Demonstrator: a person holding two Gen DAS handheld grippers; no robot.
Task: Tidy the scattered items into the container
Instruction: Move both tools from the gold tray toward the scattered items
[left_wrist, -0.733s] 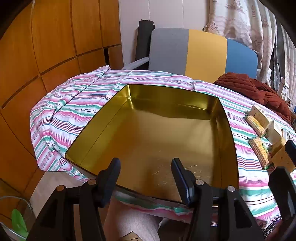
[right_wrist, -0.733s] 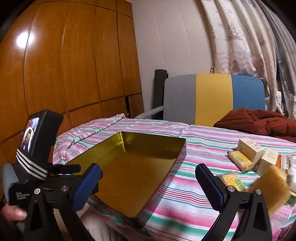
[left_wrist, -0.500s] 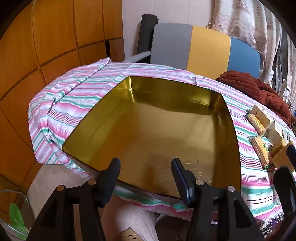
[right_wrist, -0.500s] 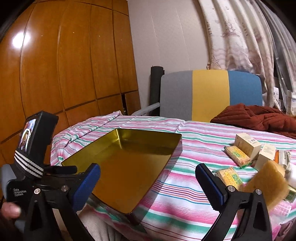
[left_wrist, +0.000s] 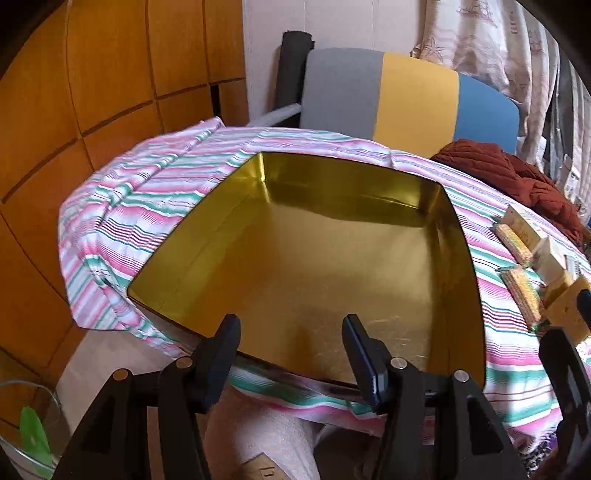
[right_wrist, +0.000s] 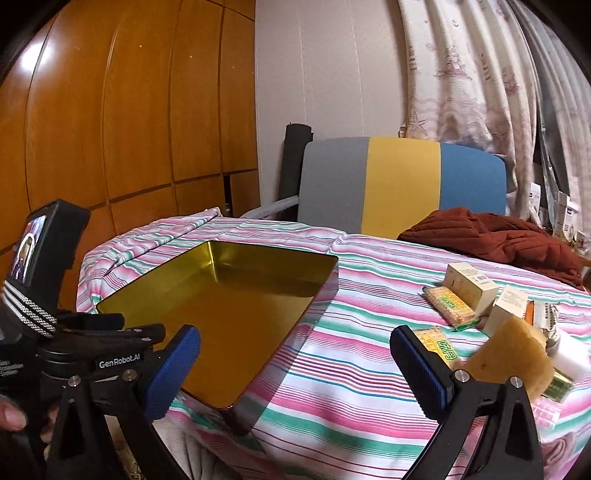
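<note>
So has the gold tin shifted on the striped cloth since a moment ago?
No. The gold tin sits at the same spot on the striped cloth, beside the same folds; only the cameras moved.

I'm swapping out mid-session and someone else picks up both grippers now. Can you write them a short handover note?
Left gripper: open, holding nothing, hanging over the near edge of the gold tin.
Right gripper: wide open, holding nothing, aimed at the striped cloth between the tin and the items.
Tin: nothing in it.
Items, all on the cloth to the tin's right: two cracker packs, small cartons, a yellow sponge, a white block.
Done: nothing stowed yet.
Left: move every item into the tin.
</note>
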